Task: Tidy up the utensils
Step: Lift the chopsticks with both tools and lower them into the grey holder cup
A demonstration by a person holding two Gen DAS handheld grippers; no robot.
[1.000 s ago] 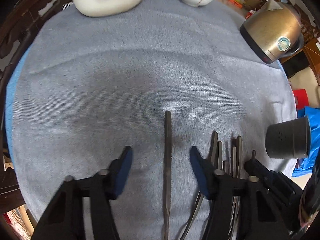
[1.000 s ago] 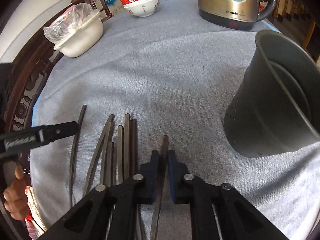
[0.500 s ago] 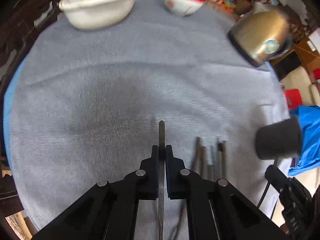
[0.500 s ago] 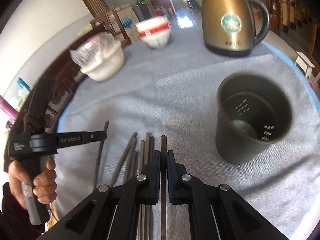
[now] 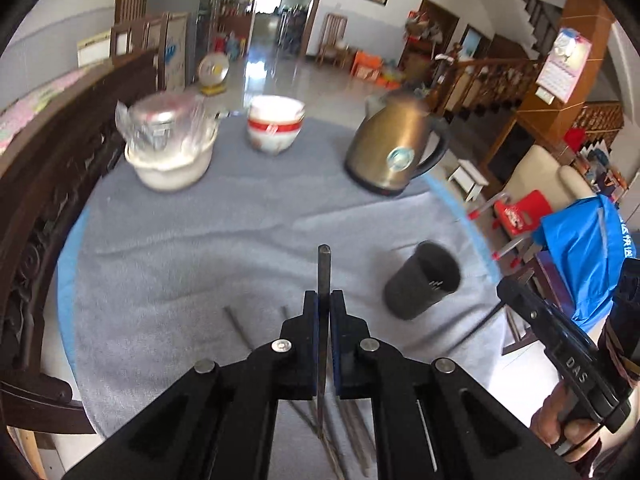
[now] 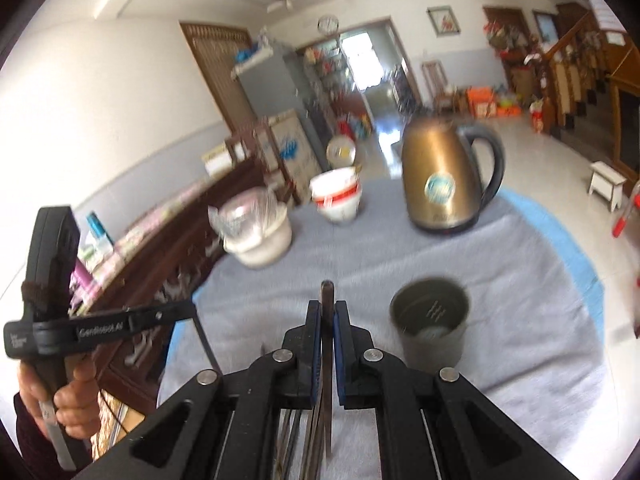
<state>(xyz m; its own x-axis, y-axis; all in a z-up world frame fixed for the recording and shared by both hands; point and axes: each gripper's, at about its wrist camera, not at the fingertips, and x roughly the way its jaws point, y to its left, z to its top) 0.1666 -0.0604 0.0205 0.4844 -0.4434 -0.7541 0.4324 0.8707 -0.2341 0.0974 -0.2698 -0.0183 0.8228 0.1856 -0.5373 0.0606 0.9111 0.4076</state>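
On the table the dark cup stands upright near the right edge, ahead-right of us. Our right gripper, nearer it, clenches a chopstick pointing forward; our left gripper clamps another chopstick likewise.

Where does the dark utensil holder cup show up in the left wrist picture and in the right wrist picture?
Left wrist: the dark holder cup stands right of centre, to the right of the left gripper.
Right wrist: the cup stands right of centre, beside the right gripper, its open mouth in view.
Shared landmark: the bronze kettle stands beyond the cup in both views.
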